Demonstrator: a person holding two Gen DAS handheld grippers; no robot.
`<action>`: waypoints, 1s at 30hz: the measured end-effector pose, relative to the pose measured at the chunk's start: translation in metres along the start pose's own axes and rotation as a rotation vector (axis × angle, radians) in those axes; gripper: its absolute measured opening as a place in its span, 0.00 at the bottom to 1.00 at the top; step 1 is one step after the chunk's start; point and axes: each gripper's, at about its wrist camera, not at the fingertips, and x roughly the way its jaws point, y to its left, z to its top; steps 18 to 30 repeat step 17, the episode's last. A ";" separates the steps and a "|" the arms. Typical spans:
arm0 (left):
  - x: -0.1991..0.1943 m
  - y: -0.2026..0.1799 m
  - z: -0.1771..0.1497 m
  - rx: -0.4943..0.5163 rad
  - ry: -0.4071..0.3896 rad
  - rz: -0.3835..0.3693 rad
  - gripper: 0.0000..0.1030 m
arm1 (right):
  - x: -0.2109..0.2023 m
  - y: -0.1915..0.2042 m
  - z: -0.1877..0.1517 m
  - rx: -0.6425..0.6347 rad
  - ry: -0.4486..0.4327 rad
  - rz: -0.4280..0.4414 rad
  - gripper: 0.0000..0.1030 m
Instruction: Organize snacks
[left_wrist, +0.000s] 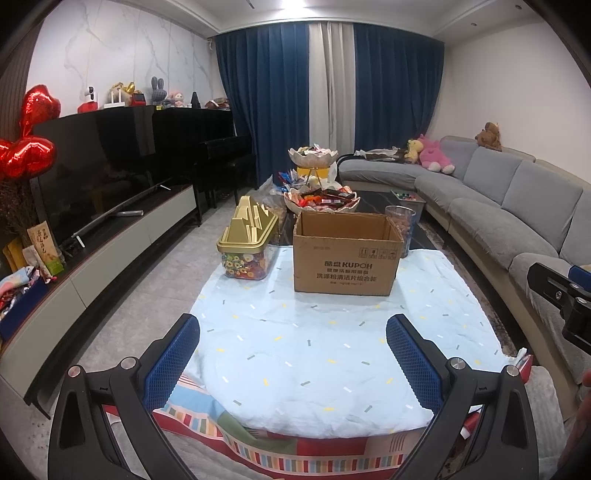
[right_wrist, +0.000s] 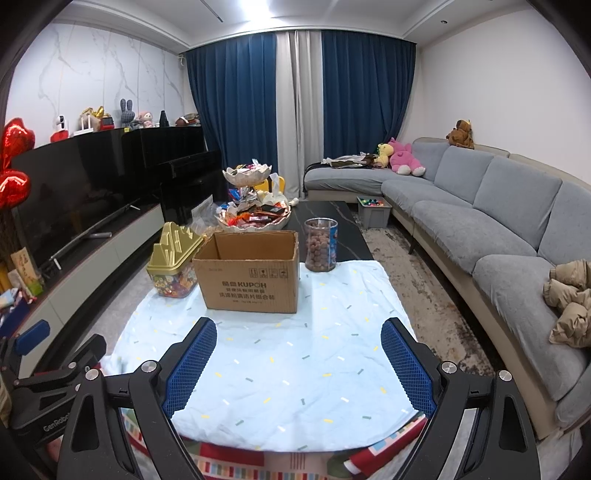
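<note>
Snacks (left_wrist: 320, 199) are heaped in the scalloped bowl, straight ahead of both sets of jaws and behind the cardboard box (left_wrist: 345, 253), nowhere near your reach yet. That box sits open-topped in the middle of the bench (left_wrist: 332, 350), probably so you can drop stuff in from above. You've got the left gripper (left_wrist: 293, 360) and right gripper (right_wrist: 299, 363) both spread wide, nothing between them, hovering over the bare cloth. Gold-lidded candy tub (left_wrist: 245, 247) is left of the box, the clear jar (right_wrist: 320, 245) right, so each hand looks to have its own target.

Bright ceiling light, soft shadows, sharp centre, strong fisheye bending and dark vignette at the edges.
</note>
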 end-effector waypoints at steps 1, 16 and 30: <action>0.000 0.000 0.000 0.000 0.000 0.000 1.00 | 0.000 0.000 0.000 0.000 -0.001 0.000 0.89; 0.000 0.000 0.000 0.001 0.000 -0.002 1.00 | 0.002 0.000 -0.003 0.000 0.006 -0.001 0.89; 0.001 0.000 0.000 0.001 0.001 -0.003 1.00 | 0.002 0.001 -0.004 -0.001 0.007 0.000 0.89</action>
